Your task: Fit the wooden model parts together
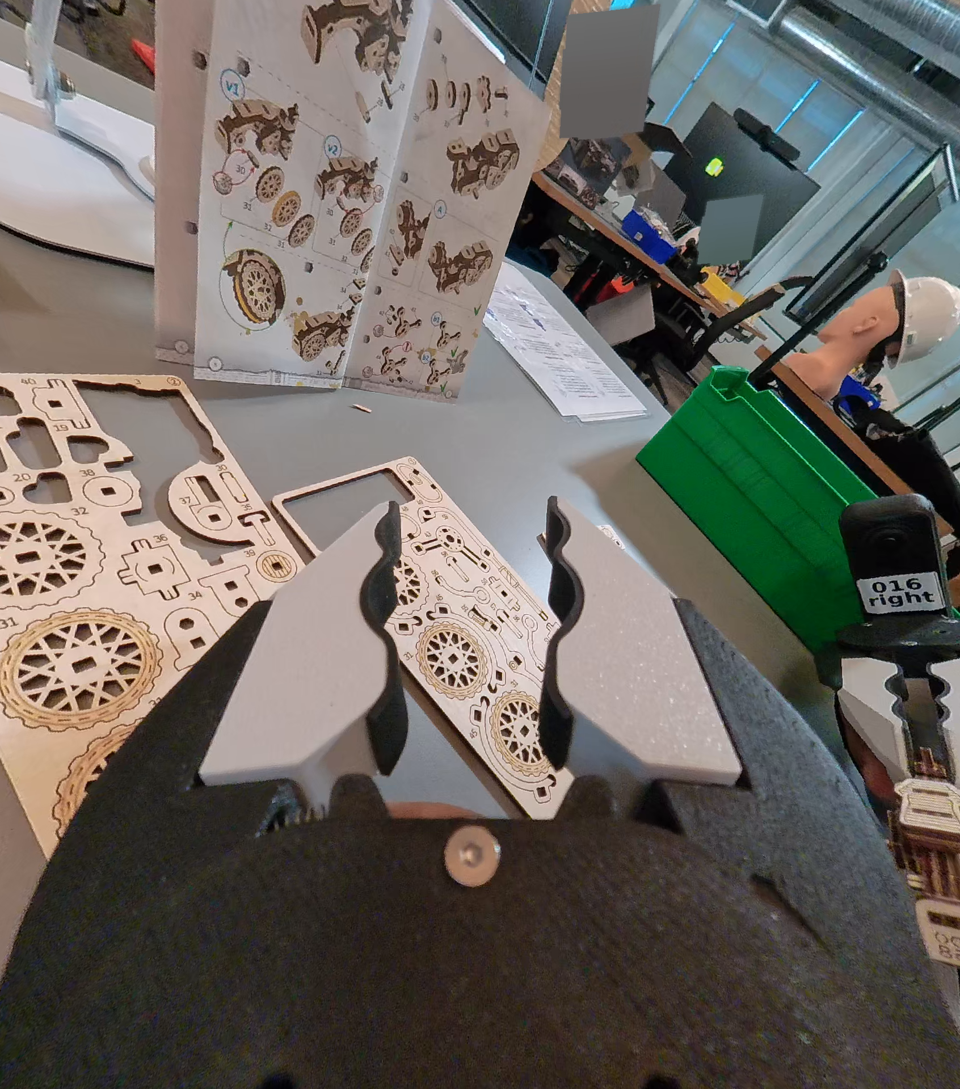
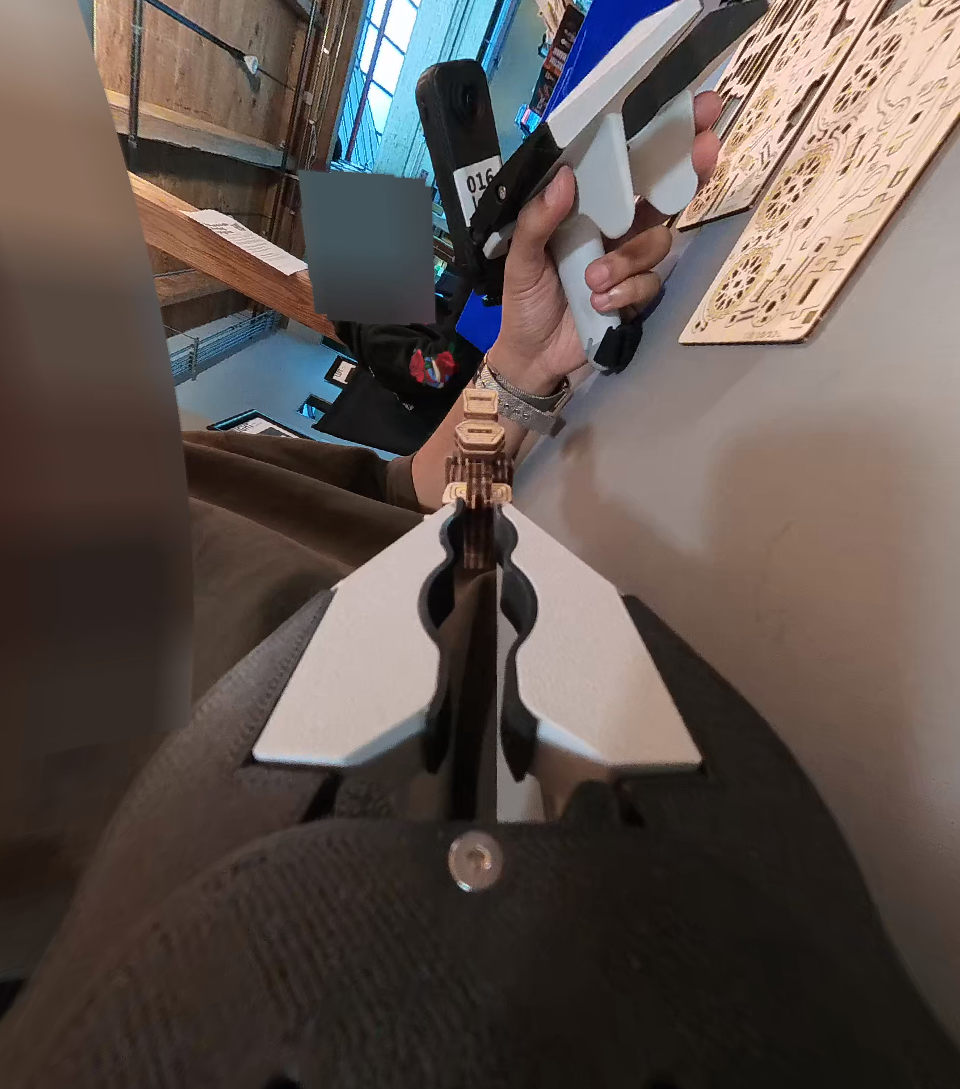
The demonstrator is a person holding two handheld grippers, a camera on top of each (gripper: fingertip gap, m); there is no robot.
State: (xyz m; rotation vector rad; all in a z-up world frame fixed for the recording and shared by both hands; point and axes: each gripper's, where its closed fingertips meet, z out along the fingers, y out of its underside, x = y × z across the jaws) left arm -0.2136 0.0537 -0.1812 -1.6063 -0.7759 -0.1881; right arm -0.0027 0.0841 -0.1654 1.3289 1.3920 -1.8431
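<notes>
My left gripper (image 1: 469, 518) is open and empty, held above a small laser-cut wooden sheet (image 1: 466, 619) of wheels and small parts on the grey table (image 1: 495, 424). A larger wooden sheet (image 1: 53, 560), partly punched out, lies to its left. My right gripper (image 2: 474, 518) is shut on a partly built wooden model (image 2: 479, 465), held off the table's near edge. In the left wrist view that gripper (image 1: 925, 701) shows at the far right with the model (image 1: 943, 848) hanging from its tips. Both sheets (image 2: 819, 177) show at the top right of the right wrist view.
A folded instruction leaflet (image 1: 336, 206) stands upright at the back of the table. A white stand base (image 1: 35, 177) sits at the back left, printed papers (image 1: 566, 353) at the back right. A green bin (image 1: 760, 489) stands beyond the table's right edge. A hand (image 2: 548, 294) holds the left gripper's handle. Tip to tip, the grippers are about 20 centimeters apart.
</notes>
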